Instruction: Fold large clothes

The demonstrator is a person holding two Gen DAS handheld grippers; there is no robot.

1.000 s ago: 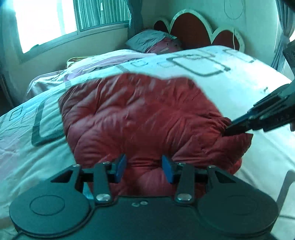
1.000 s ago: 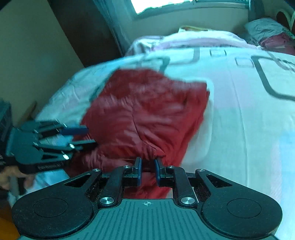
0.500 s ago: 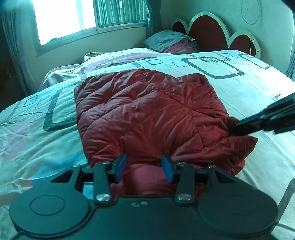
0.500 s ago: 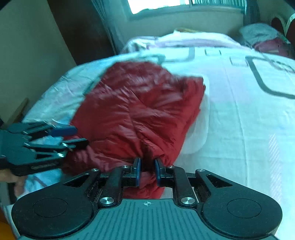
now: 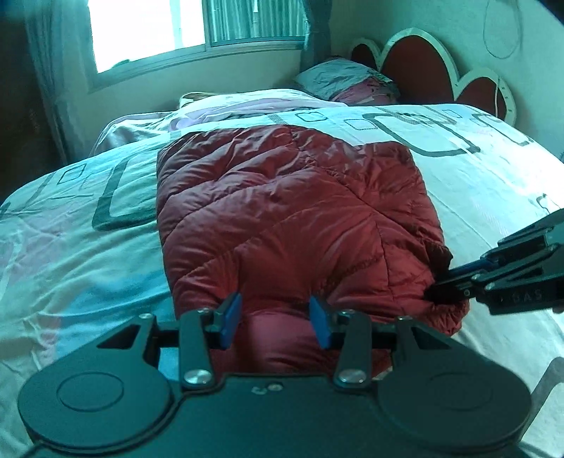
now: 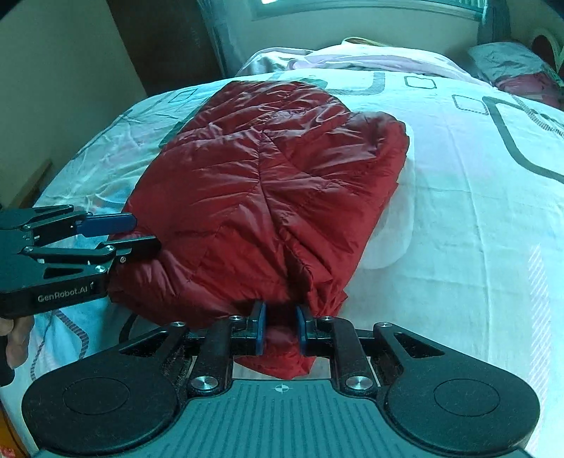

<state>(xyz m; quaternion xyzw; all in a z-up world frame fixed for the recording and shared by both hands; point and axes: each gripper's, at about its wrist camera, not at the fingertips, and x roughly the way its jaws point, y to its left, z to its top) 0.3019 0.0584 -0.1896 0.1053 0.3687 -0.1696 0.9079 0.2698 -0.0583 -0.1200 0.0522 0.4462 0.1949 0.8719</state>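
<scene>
Daylight from a window (image 5: 197, 31) falls on a wide bed (image 6: 476, 246) with a pale printed cover, and a red padded jacket (image 5: 289, 218) lies in the middle of it, already folded into a thick, puffy rectangle. Its near edge hangs toward the person, and both tools hold this edge. The left gripper (image 5: 275, 315) is clenched on a fat bulge of the padding, so its blue pads stand fairly wide apart with the red cloth pressed between them. The right gripper (image 6: 280, 326) is closed much narrower on a thin bunch of fabric at the near corner, with a small tail of cloth hanging below the pads. The next fold probably needs both hands to lift together – if one rises faster, the slippery shell could slide out of the narrow right grip, or the layers beneath could shift and open. The padding is springy, so a fold laid down without pressing may rise again. A white piece of cloth (image 6: 394, 243) shows beside the jacket on its right side – it could be dragged along. On the left tool's body the words "GenRobot.AI" can be read; in the other view only the letters "DAS" are visible, half hidden.
</scene>
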